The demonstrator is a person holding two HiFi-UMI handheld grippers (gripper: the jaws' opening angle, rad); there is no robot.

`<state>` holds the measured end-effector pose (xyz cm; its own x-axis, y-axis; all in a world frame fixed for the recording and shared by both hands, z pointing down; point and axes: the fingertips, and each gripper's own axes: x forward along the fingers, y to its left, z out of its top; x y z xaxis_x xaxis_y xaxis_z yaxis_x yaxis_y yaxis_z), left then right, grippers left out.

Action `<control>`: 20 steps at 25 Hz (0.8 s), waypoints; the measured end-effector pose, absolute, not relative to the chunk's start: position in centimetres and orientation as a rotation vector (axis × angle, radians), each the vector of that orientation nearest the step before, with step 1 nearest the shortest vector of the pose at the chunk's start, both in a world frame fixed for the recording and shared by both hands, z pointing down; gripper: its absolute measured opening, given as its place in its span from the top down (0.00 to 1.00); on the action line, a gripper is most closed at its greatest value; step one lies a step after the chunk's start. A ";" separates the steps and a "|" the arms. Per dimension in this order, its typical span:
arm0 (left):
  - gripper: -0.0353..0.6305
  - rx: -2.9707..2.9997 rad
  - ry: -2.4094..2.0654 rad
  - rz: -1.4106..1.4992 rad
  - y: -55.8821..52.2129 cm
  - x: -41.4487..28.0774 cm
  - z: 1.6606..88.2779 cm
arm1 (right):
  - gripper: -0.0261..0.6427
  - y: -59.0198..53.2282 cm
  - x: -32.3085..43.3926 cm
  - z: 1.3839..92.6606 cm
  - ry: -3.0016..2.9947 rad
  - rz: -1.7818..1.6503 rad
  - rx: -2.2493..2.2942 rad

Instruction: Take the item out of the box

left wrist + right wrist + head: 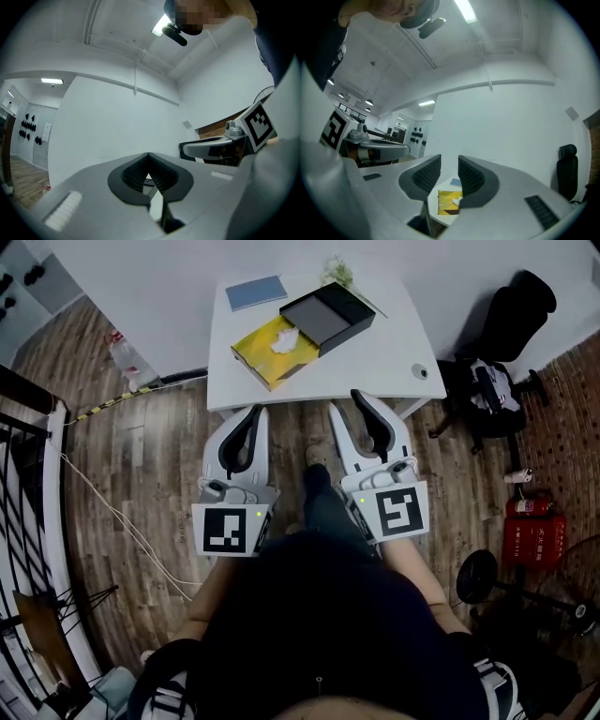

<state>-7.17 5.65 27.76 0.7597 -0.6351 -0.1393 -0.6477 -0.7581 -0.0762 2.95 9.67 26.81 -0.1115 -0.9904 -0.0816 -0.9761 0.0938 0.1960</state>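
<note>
The person is standing on the wooden floor (141,484) facing the white counter (375,357), holding both tools with their tips just reaching the counter's near edge. The left tool (258,411) (147,155) is keeping its jaws pressed together at the tips with nothing between them. The right tool (345,401) (449,161) is holding its jaws slightly spread and empty. Through that gap, the yellow box (262,351) (449,202) is showing on the counter ahead. The box is lying open near the counter's middle, one corner pointing toward the near edge, and the white item (285,341) is sitting inside it at the far end. A black lid (328,313), possibly this box's own, is resting against the box's far side, and a blue booklet (256,292) is lying toward the far left corner. Bare counter is lying open to the right of the box. A black chair (511,324) is standing off the counter's right edge.
</note>
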 end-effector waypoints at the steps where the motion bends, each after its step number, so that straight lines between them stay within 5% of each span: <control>1: 0.93 -2.837 1.054 0.139 4.7 -7.0 28.0 | 0.81 8.7 3.2 26.8 -2.278 -0.310 2.036; 20: 0.93 -2.774 1.311 0.118 -16.2 2.5 28.4 | 0.80 -14.4 12.3 28.4 -2.469 -0.210 1.746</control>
